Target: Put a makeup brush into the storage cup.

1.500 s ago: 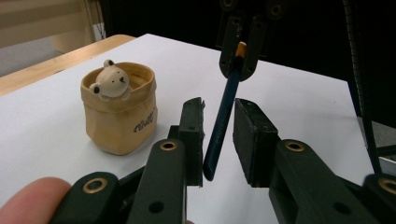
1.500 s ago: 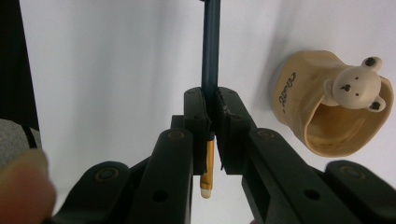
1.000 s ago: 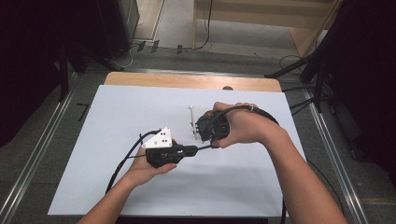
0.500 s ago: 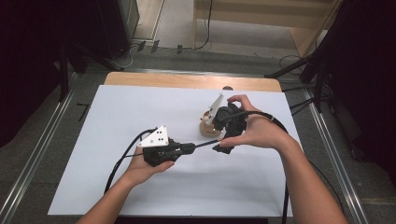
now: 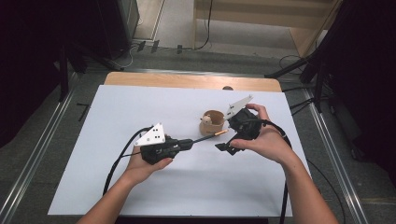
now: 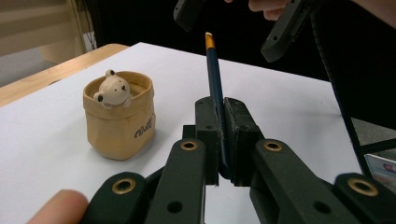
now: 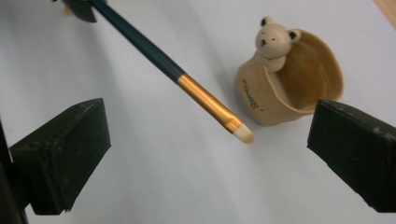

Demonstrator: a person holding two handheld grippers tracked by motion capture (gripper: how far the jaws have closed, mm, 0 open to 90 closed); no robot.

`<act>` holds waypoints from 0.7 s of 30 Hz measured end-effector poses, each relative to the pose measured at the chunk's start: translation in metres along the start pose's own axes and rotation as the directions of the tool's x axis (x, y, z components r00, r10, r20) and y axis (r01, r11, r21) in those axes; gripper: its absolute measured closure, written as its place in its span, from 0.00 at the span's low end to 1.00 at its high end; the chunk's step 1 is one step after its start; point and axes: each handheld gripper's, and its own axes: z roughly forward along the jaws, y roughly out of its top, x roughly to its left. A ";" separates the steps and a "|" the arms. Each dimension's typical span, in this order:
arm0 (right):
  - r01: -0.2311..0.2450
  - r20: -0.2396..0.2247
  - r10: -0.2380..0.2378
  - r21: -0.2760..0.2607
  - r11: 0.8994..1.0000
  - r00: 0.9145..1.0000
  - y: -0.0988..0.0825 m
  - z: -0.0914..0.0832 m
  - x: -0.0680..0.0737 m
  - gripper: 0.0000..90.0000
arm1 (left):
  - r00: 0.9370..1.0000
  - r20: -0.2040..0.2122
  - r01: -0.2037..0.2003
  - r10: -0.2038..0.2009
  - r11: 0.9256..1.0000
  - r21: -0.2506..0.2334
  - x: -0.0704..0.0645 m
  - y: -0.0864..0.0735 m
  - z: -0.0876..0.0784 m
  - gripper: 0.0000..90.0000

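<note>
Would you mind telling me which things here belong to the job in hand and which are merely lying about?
In the job:
- brush, clamped in the left gripper
- bear cup
- right gripper, jaws just opened, nothing between them

Lying about:
- floor cables
- wooden furniture behind the table

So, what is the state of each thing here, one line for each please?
Dark blue brush with gold ferrule: clamped in left gripper, off the table.
Tan bear-decorated cup: upright, empty.
Left gripper: shut on brush.
Right gripper: open, holding nothing, jaws just opened.
</note>
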 end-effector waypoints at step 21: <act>-0.285 -0.096 0.269 -0.265 0.921 0.958 -0.035 0.021 0.017 0.04 | 0.999 -0.046 0.014 -0.016 0.998 -0.053 0.004 -0.001 -0.008 0.96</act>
